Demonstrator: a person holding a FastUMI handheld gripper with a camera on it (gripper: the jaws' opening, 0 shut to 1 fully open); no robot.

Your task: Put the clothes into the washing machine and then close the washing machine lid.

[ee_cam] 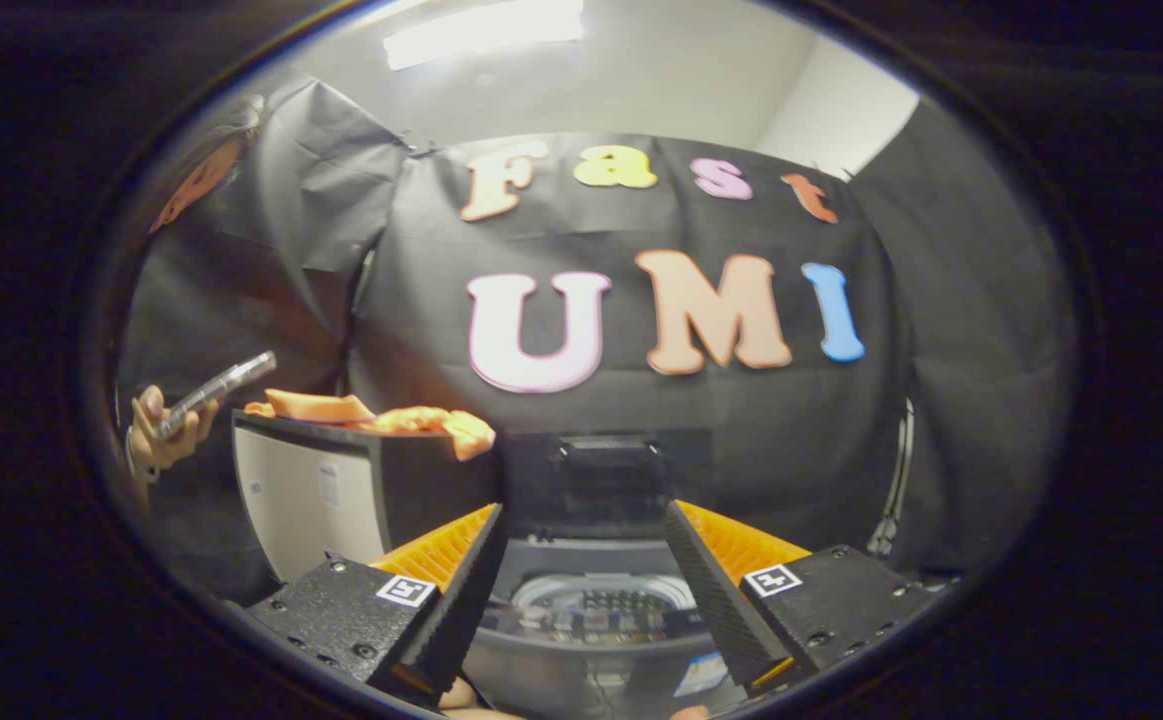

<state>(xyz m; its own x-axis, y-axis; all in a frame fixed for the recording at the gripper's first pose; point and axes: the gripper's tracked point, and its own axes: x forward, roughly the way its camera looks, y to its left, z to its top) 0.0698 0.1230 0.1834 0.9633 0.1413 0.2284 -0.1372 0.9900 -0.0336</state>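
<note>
Claw (586, 545) gapes, holding nothing, above the washing machine (591, 650) whose lid (606, 480) stands raised beyond

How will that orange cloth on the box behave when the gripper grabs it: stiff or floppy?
Likely floppy: the orange cloth lies crumpled and droops over the box edge. Probably light, so it may trail and snag. The gripper is open above the washing machine.

Washing machine (591, 640): one, between the fingers and just ahead, lid (606, 480) up.
Clothes (381, 415): one orange heap, count of pieces unclear, on one box (341, 490) beyond the left finger.
Gripper (586, 580): one, two fingers spread, empty.
Hand (156, 430): one, holding one phone (216, 392), beyond the box.
</note>
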